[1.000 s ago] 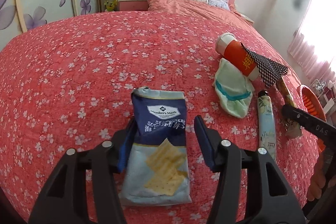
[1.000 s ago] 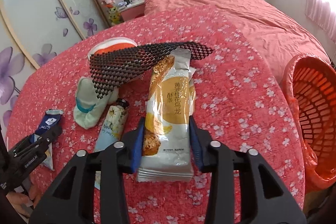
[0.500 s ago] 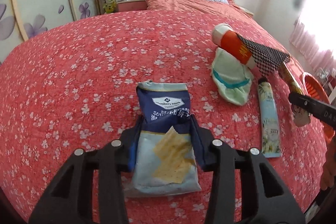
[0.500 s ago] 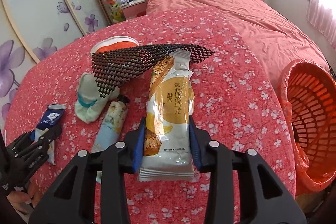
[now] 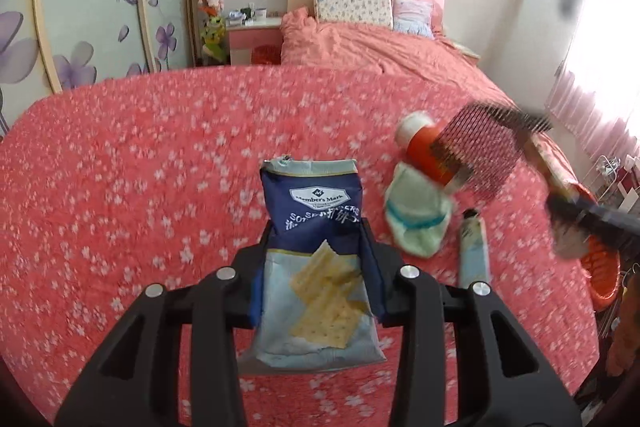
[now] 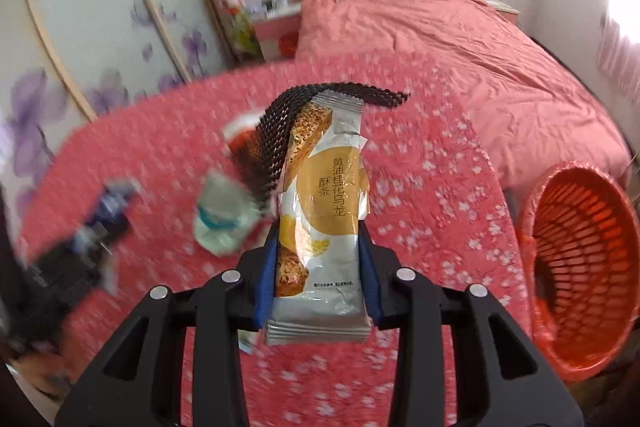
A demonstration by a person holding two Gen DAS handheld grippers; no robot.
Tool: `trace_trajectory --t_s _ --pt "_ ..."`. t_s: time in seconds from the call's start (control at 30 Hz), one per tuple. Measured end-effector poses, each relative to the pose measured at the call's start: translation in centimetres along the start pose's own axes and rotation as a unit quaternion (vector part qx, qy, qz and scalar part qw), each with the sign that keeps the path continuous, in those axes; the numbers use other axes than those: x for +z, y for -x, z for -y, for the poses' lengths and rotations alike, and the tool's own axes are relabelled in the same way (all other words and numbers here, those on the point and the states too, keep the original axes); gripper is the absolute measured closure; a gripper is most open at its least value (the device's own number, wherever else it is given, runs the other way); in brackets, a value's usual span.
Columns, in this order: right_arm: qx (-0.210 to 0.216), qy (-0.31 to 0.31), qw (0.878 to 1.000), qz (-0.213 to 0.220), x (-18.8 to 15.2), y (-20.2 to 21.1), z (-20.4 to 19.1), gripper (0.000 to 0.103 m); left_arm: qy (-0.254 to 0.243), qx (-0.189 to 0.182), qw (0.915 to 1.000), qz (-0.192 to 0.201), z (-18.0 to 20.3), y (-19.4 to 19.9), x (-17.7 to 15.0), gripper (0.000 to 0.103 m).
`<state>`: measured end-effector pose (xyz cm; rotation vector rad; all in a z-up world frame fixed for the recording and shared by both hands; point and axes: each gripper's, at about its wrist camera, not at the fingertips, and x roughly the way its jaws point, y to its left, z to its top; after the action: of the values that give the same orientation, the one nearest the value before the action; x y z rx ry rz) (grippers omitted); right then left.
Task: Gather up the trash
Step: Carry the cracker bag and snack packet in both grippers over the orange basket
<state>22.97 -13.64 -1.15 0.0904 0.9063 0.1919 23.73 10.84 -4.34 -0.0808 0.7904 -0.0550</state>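
Both packets have risen off the bedspread (image 5: 120, 155); left gripper (image 5: 316, 267) just closed on cracker bag (image 5: 316, 227), right gripper (image 6: 318, 267) apparently clamps snack bar wrapper (image 6: 332, 195), both lengthwise forward.

We see a red quilt (image 5: 140, 167) sprinkled with small white flowers, and on it a navy and pale-blue cracker packet (image 5: 314, 251). Our other packet (image 6: 324, 227) is silver and yellow, beside an orange slatted basket (image 6: 580, 267) and black mesh (image 6: 276, 131).

Black claw (image 5: 316, 267), blue pads (image 6: 267, 279), silver screws
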Motion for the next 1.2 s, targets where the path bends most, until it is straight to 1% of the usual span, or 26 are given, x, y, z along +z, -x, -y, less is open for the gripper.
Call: trace_trajectory --t_s 0.03,0.1,0.3,0.37,0.43,0.47,0.53,0.63,0.73,0.83,0.97,1.2 --pt "-0.014 0.002 1.0 -0.021 -0.6 -0.8 0.3 0.067 -0.002 -0.001 1.0 0.002 0.2 0.3 0.2 0.064" --pt "-0.013 -0.009 0.999 -0.04 -1.6 -1.4 1.4 0.068 -0.004 -0.004 1.0 0.005 0.5 0.7 0.2 0.064" --pt "-0.007 -0.025 0.998 -0.05 -3.5 -0.5 3.3 0.068 -0.008 -0.016 0.9998 0.009 1.7 1.6 0.1 0.064" --pt "-0.01 -0.019 0.997 -0.07 -4.4 -0.4 3.4 0.068 -0.008 -0.022 0.9997 0.01 2.3 1.9 0.0 0.064" --pt "-0.004 -0.02 0.995 -0.096 -5.1 -0.9 3.8 0.068 -0.012 -0.027 0.9995 0.013 3.0 2.3 0.0 0.064" --pt "0.001 -0.02 0.995 -0.102 -5.5 -0.8 3.8 0.068 -0.015 -0.029 0.9994 0.014 3.3 2.5 -0.1 0.064" --pt "0.009 -0.012 0.994 -0.104 -5.9 -0.1 3.6 0.068 -0.021 -0.031 0.9992 0.017 3.9 2.8 -0.2 0.063" --pt "0.009 -0.004 0.995 -0.096 -6.0 0.9 3.3 0.068 -0.023 -0.038 0.9989 0.018 4.3 3.1 -0.2 0.063" --pt "0.015 -0.012 0.994 -0.108 -6.6 1.0 3.6 0.068 -0.025 -0.042 0.9986 0.021 4.8 3.4 -0.1 0.063" --pt "0.004 -0.009 0.993 -0.117 -7.4 0.9 3.7 0.068 -0.028 -0.047 0.9982 0.023 5.2 3.7 -0.2 0.063" --pt "0.0 -0.015 0.992 -0.124 -8.8 1.0 4.2 0.068 -0.032 -0.054 0.9978 0.022 5.7 3.9 -0.6 0.063" --pt "-0.009 -0.031 0.994 -0.109 -9.6 3.2 5.7 0.069 -0.036 -0.07 0.9966 0.024 6.7 4.5 -1.0 0.063"
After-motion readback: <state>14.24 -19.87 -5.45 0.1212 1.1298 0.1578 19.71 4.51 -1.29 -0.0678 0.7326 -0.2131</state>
